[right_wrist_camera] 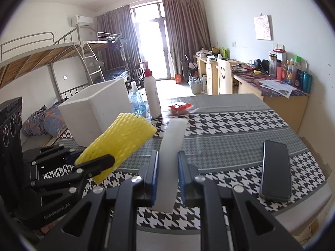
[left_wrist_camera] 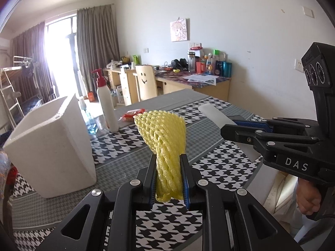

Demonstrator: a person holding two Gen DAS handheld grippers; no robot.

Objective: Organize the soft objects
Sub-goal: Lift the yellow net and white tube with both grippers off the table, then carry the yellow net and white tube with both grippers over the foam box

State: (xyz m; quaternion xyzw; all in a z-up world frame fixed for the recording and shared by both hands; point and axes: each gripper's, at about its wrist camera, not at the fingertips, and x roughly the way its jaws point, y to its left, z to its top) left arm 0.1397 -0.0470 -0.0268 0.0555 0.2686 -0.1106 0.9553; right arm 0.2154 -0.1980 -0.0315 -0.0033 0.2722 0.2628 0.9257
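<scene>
- The yellow foam net (left_wrist_camera: 165, 144) is a soft mesh sleeve of woven spongy strands, flared at its top and pinched narrow at its lower end. It is lifted clear of the tabletop (left_wrist_camera: 219, 161), to the right of the white foam box (left_wrist_camera: 52, 146).
- The left claw (left_wrist_camera: 169, 179) is nearly closed, its blue-lined pads squeezing the net's lower end from both sides.
- The white foam strip (right_wrist_camera: 170, 156) is a smooth, flat, pale slab with rounded corners, also raised over the tabletop, to the right of the net and farther from the box.
- The right claw (right_wrist_camera: 167, 177) is likewise narrowed to a small gap and grips the strip's near end between its pads.
- The box is a thick-walled, matte, grainy cube with an open top; its inside cannot be seen from either view.
- Just beyond the box stand a tall white pump bottle (right_wrist_camera: 152, 96) with a red top and a small clear bottle (right_wrist_camera: 137, 102) of blue liquid.
- A crinkly red packet (right_wrist_camera: 180, 107) lies flat to the right of those bottles.
- A dark, glossy phone (right_wrist_camera: 275, 169) lies far right of the box.
- The tabletop wears a houndstooth cloth in black, white and grey bands.
</scene>
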